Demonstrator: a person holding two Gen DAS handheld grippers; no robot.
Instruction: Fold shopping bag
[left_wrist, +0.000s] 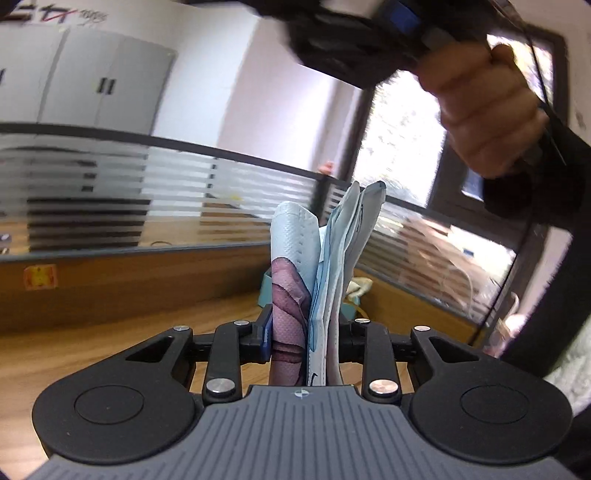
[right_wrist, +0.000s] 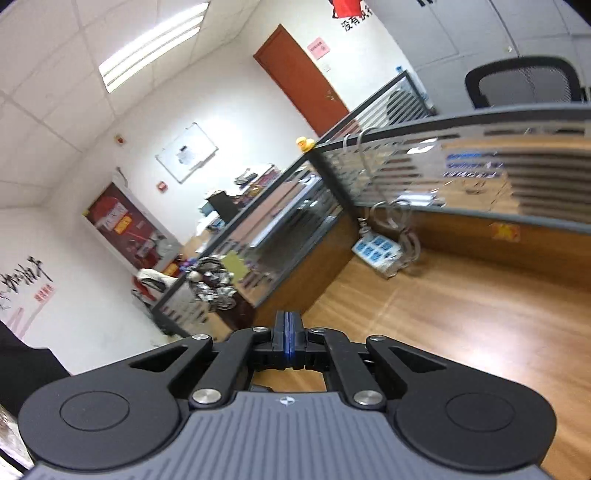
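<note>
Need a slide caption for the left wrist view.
Left gripper shut on folded shopping bag, held above wooden desk.

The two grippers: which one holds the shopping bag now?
The left gripper: its jaws clamp the folded shopping bag. The right gripper is shut on nothing.

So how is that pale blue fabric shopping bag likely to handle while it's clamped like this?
Probably floppy: the pale blue fabric shopping bag stands bunched in several folded layers between the left gripper fingers, its top edges curling. It seems light, since one pinch holds it off the wooden desk. The woven texture suggests little slipping. The right gripper is shut, empty.
</note>
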